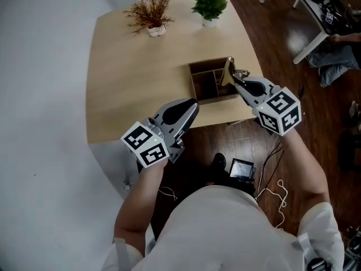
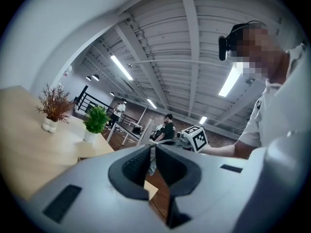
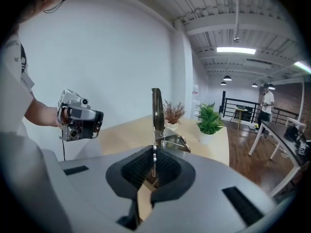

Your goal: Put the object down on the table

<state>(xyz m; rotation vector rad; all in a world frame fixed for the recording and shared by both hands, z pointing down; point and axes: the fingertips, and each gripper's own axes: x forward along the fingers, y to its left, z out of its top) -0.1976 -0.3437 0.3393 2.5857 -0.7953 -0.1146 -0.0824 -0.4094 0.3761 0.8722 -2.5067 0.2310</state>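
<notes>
My right gripper (image 1: 237, 82) is shut on a slim metal utensil (image 1: 229, 70), held just above the front right corner of a wooden compartment box (image 1: 206, 81) on the light wood table (image 1: 141, 78). In the right gripper view the utensil (image 3: 156, 108) stands upright out of the gripper (image 3: 154, 161), its thin stem clamped between the pads, with a metal fitting beside it. My left gripper (image 1: 192, 107) hovers off the table's front edge, left of the box. Its jaws (image 2: 152, 152) are shut with nothing in them.
A dried reddish plant (image 1: 149, 13) and a green potted plant (image 1: 210, 4) stand at the table's far edge. Dark wood floor lies below me with a small device (image 1: 241, 168) and cables. A seated person (image 1: 338, 55) is at the far right.
</notes>
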